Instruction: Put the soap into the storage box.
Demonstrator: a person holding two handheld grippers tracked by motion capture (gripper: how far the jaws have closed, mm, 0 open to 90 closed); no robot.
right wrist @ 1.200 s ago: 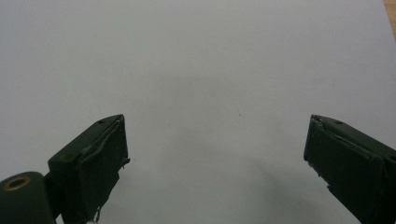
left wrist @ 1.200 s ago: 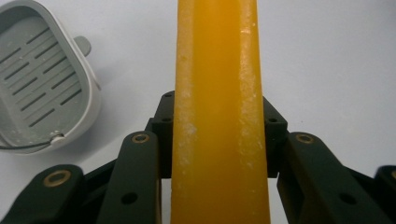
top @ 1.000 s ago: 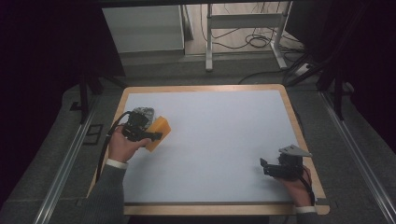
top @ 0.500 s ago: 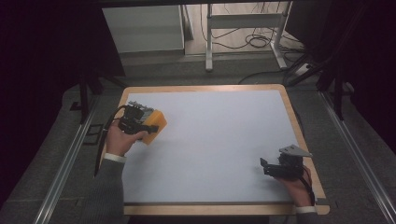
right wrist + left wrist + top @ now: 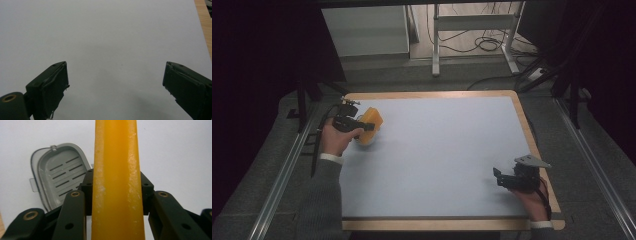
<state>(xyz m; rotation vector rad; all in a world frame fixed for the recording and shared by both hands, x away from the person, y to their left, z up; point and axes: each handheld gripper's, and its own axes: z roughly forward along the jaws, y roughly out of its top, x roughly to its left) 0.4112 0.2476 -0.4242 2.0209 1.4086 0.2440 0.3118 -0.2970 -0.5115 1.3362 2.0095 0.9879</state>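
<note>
Table (image 5: pixel 437 165): white top, wooden rim. Grey slotted soap dish (image 5: pixel 58 173) lies on it near the far-left corner. Orange soap bar (image 5: pixel 117 180) is pinched edge-on in the left gripper (image 5: pixel 362 127), above and just beside the dish; its long axis runs away along the jaws. Right gripper (image 5: pixel 501 176), near-right, jaws spread wide, holding nothing.

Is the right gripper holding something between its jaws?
No, the right gripper has its jaws wide apart, with bare white table between them.
</note>
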